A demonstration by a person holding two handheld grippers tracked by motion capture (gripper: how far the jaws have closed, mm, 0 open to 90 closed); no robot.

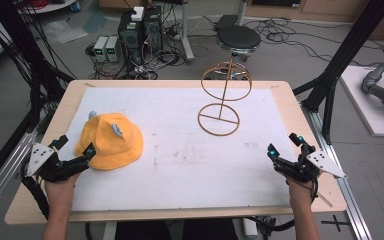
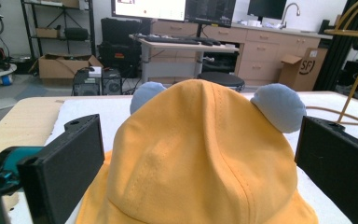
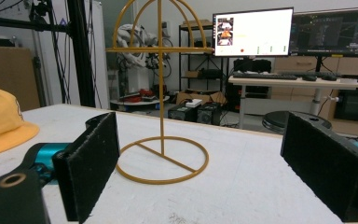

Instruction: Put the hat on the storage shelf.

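A yellow bucket hat (image 1: 111, 140) with two small blue-grey ears lies on the white mat at the left. In the left gripper view the hat (image 2: 205, 158) rises between the wide-apart jaws, its ears showing at the top, and the pads do not press on it. My left gripper (image 1: 75, 146) stands open at the hat's near-left brim. A gold wire hat stand (image 1: 222, 95) stands upright at the back centre of the mat; the right gripper view shows the stand (image 3: 161, 112) ahead. My right gripper (image 1: 284, 143) is open over the mat's right edge, nothing between its jaws.
The white mat (image 1: 180, 165) covers most of the wooden table (image 1: 75, 87). Beyond the far edge are a black stool (image 1: 238, 37), computer boxes (image 1: 140, 30) and tangled cables on the floor. Black frame posts stand at both sides.
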